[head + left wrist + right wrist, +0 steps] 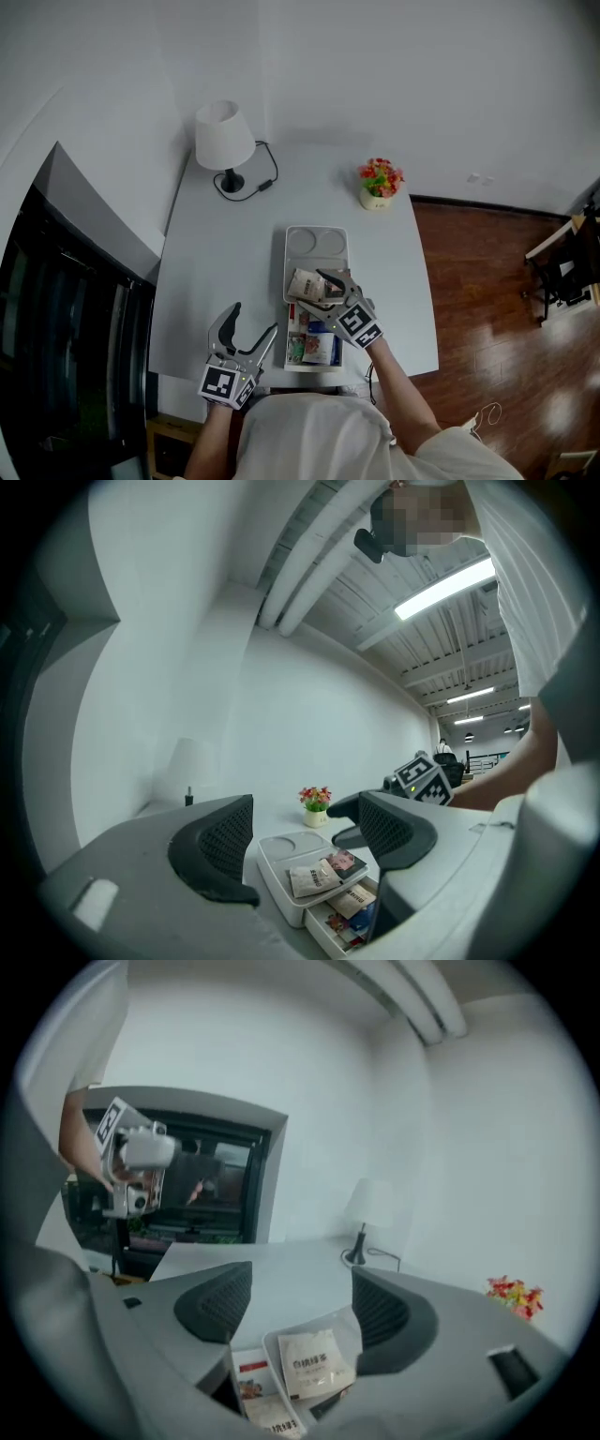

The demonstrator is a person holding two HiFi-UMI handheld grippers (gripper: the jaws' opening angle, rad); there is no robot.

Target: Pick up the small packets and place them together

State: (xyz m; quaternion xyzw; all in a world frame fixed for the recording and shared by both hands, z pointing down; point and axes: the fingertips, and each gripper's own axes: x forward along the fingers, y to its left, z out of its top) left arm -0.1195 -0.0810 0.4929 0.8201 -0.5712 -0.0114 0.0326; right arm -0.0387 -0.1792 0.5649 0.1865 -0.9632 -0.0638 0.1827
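Note:
A white tray box stands mid-table with its drawer pulled out toward me and several colourful small packets in it. A beige packet lies flat on the box's top beside a dark packet. My right gripper hovers just above the beige packet, open, with its pads clear of the packet. My left gripper hangs open and holds nothing, left of the drawer near the table's front edge. From the left gripper view, the box sits straight ahead.
A white lamp with a black cord stands at the table's back left. A small flower pot is at the back right. A dark window or screen runs along the left, and wooden floor lies to the right.

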